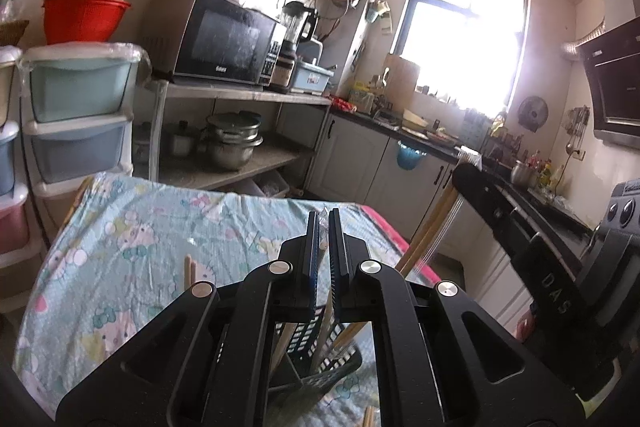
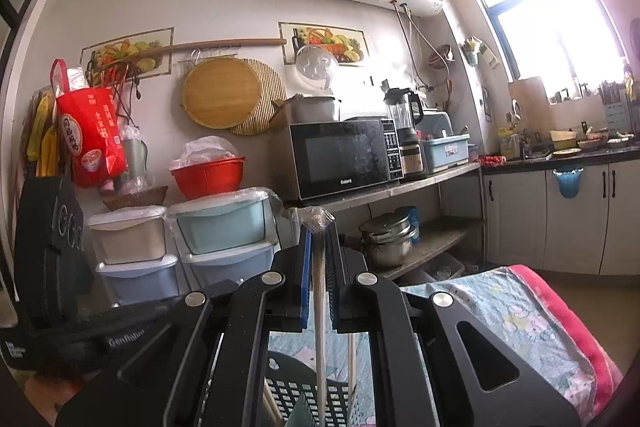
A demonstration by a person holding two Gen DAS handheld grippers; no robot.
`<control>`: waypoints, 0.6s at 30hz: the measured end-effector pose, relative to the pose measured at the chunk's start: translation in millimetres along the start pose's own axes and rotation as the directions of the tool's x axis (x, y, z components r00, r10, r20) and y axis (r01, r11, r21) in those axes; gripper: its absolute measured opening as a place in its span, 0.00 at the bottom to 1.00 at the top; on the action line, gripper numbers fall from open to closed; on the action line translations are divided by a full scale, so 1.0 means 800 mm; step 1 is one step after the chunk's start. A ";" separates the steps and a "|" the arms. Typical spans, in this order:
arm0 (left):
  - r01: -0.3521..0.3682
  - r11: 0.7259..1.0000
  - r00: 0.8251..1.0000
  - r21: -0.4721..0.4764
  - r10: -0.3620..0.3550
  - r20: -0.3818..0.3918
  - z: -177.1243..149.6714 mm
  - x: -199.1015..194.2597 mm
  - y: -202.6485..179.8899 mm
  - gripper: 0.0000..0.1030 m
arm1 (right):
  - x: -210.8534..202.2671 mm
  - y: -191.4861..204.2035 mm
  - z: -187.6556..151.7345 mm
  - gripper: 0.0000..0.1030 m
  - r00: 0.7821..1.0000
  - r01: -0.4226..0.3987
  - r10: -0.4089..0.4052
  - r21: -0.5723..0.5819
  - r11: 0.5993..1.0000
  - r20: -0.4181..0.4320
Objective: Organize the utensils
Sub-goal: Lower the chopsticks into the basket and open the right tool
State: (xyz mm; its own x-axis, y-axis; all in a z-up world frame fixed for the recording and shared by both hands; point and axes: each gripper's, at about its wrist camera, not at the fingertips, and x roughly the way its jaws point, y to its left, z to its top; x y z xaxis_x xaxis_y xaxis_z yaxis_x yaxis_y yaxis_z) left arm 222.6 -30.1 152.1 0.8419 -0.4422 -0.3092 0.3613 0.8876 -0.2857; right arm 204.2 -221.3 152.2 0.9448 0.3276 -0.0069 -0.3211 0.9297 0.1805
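1. My left hand-held gripper (image 1: 324, 217) is nearly closed, and it holds a chopstick (image 1: 322, 323) that is wrapped in clear plastic; the stick runs down between the pads into the dark slotted basket (image 1: 320, 359) below.
2. The basket stands on the worktop (image 1: 132, 247), which is covered with a light blue cartoon cloth. More wooden chopsticks lean inside the basket.
3. A loose pair of chopsticks (image 1: 187, 277) sticks up over the cloth, just left of the left hand-held gripper.
4. My right hand-held gripper (image 2: 318, 225) is also narrow. It clamps a pale wrapped chopstick (image 2: 320, 339), with the clear wrapper sticking out above the tips. The lower end goes down into the same basket (image 2: 296, 391).
5. In the left wrist view, the right tool shows at the right edge, with the letters "DAS" on its body.
6. In the right wrist view, the left tool is at the left edge; I read "GenRobot" on it.
7. The microwave (image 2: 344, 155) on the shelf carries the name "Galanz".
8. A red bag (image 2: 90, 135) with white writing hangs on the wall; I cannot read it.
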 end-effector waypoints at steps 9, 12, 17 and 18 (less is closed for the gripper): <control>-0.018 1.000 0.999 -0.007 0.017 -0.039 -0.023 0.010 0.009 0.03 | 0.008 -0.006 -0.018 0.07 0.999 0.005 -0.004 0.034 0.999 -0.039; -0.029 1.000 0.999 -0.005 0.029 -0.044 -0.027 0.012 0.011 0.03 | 0.008 -0.007 -0.023 0.07 0.999 0.006 -0.004 0.043 0.999 -0.046; -0.041 0.999 0.998 -0.007 0.040 -0.056 -0.034 0.012 0.014 0.03 | 0.008 -0.009 -0.031 0.07 0.998 0.007 -0.003 0.058 0.998 -0.070; -0.043 0.999 0.997 -0.007 0.043 -0.058 -0.035 0.012 0.015 0.03 | 0.008 -0.010 -0.032 0.07 0.997 0.009 -0.004 0.063 0.998 -0.074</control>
State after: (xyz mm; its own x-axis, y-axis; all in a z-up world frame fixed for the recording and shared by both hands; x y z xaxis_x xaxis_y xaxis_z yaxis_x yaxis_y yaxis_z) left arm 223.6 -27.3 120.1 0.8319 -0.4106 -0.3733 0.3216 0.9049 -0.2788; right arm 211.0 -222.0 125.7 0.9385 0.3356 -0.0806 -0.3083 0.9201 0.2416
